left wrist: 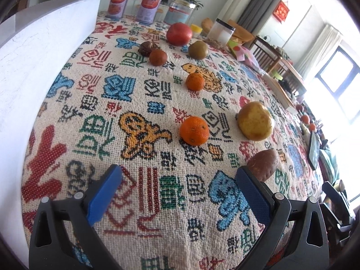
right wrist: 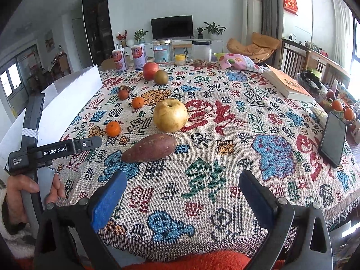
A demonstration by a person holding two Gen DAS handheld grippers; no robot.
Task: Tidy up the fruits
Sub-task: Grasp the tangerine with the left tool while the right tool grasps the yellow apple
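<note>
Fruits lie spread on a patterned tablecloth. A sweet potato lies nearest, with a yellow pear behind it and two mandarins to the left. Farther back are a brown fruit, a green-brown fruit and a red apple. My left gripper is open and empty above the cloth, just left of the sweet potato and short of a mandarin. My right gripper is open and empty near the table's front edge.
A white box stands along the left side of the table. Cans, jars, a snack bag and a book sit at the back and right. A phone leans at the right edge.
</note>
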